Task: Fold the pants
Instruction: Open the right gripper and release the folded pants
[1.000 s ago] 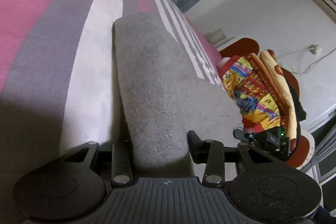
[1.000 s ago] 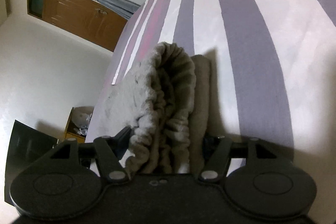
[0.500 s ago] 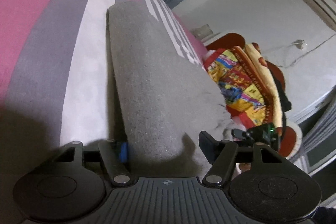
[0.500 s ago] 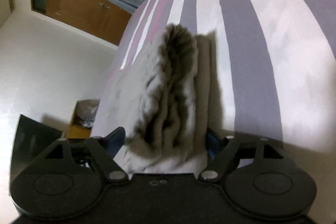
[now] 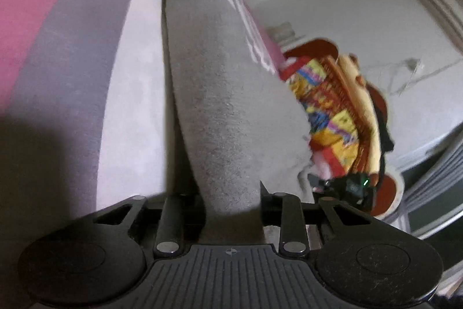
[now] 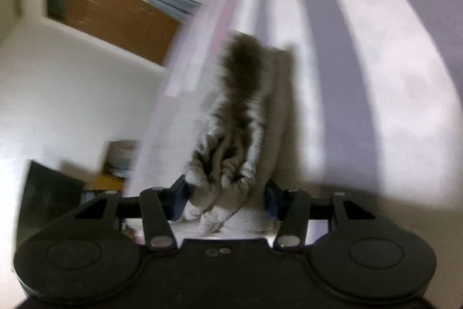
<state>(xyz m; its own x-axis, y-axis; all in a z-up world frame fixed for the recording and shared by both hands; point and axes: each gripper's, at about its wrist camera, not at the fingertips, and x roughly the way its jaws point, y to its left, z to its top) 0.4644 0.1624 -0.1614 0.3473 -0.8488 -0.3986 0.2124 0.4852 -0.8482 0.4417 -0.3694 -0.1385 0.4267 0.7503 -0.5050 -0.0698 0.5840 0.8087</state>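
Grey pants [image 5: 220,106] lie folded lengthwise on the striped bed [image 5: 66,54]. My left hand-held gripper [image 5: 231,204] is closing w/ the leg end between its jaws; right hand-held gripper [image 6: 225,199] closing round the bunched waistband.

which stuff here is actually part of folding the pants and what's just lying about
Part of the job:
- grey pants, waistband end
- left gripper
- right gripper
- striped bedcover

Lying about:
- colourful blanket pile
- cardboard box
- wooden door
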